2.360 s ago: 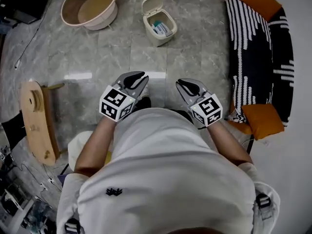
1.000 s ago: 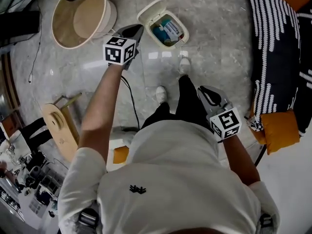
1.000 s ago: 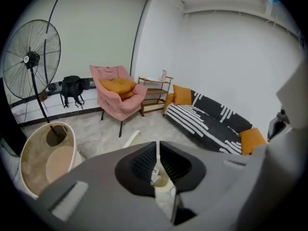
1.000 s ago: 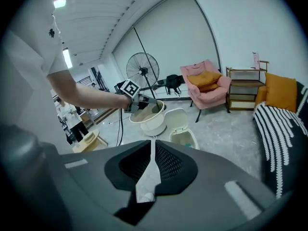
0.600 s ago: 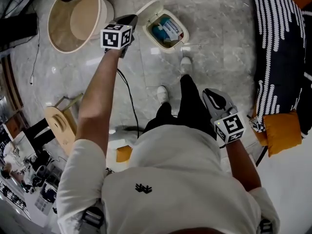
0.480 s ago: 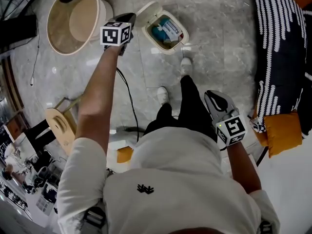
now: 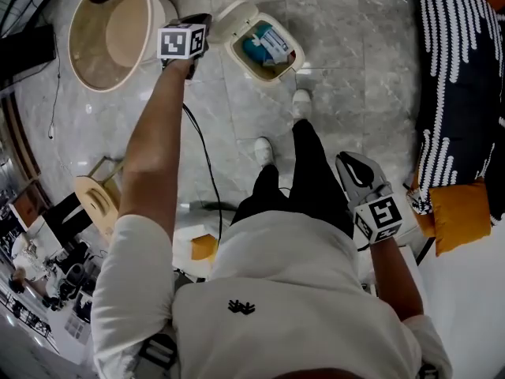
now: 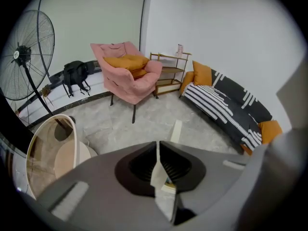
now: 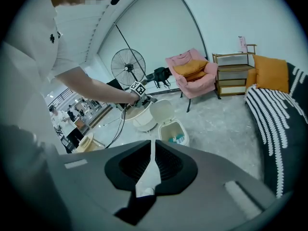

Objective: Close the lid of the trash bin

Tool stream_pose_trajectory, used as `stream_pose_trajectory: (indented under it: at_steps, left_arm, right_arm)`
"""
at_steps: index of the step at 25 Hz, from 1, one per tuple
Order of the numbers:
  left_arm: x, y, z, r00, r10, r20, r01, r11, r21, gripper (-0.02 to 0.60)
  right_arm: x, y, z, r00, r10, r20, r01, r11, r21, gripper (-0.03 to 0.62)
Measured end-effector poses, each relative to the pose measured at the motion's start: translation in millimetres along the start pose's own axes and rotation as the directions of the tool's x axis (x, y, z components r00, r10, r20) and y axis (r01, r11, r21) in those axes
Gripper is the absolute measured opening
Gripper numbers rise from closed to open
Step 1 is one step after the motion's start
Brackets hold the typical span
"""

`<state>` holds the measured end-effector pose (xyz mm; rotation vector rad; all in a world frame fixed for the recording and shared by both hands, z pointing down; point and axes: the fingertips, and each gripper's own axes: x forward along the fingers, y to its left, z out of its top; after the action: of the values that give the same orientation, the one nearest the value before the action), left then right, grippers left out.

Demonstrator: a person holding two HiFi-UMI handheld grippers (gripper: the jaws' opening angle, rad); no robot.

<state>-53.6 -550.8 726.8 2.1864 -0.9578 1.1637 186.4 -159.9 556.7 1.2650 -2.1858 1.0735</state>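
Tub (image 7: 93,55) close left of upright lid (image 7: 230,17), bare floor (image 7: 355,69) right

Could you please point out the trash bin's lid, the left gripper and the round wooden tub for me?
trash bin lid (image 7: 226,20): head view, middle of the open lid.
left gripper (image 7: 199,20): head view, between its jaw tips.
wooden tub (image 7: 87,54): head view, left inner wall.

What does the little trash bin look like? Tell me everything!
The trash bin is small, cream and plastic-looking, standing upright on the grey stone floor. Its hinged lid is tipped back, open. Blue-and-white packaging lies inside. The left gripper is right beside the lid; whether they touch is unclear.
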Motion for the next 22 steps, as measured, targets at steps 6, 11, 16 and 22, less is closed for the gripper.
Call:
stream_pose_trajectory:
  at_steps: [6, 11, 16, 22]
  left_arm:
    - [10.1, 0.8, -3.5, 1.000, 0.002, -0.027, -0.002, 1.000, -0.009, 0.075]
    - [8.4, -9.9, -4.0, 1.000, -0.016, -0.020, 0.016, 1.000, 0.000, 0.071]
    - [6.1, -27.0, -10.0, 0.999, -0.038, -0.032, 0.039, 0.999, 0.018, 0.071]
    - [6.6, -55.1, -24.1, 0.996, -0.072, -0.042, 0.073, 0.997, 0.021, 0.071]
  right_arm:
    - [0.9, -7.6, -3.2, 1.000, 0.008, -0.003, -0.008, 1.000, 0.019, 0.028]
    - [5.8, -9.2, -1.0, 1.000, 0.010, 0.006, -0.010, 1.000, 0.020, 0.028]
    - [5.7, -6.4, 5.5, 1.000, 0.015, 0.027, -0.016, 1.000, 0.012, 0.028]
    - [5.8, -4.7, 0.1, 0.999, 0.014, 0.030, -0.014, 1.000, 0.015, 0.028]
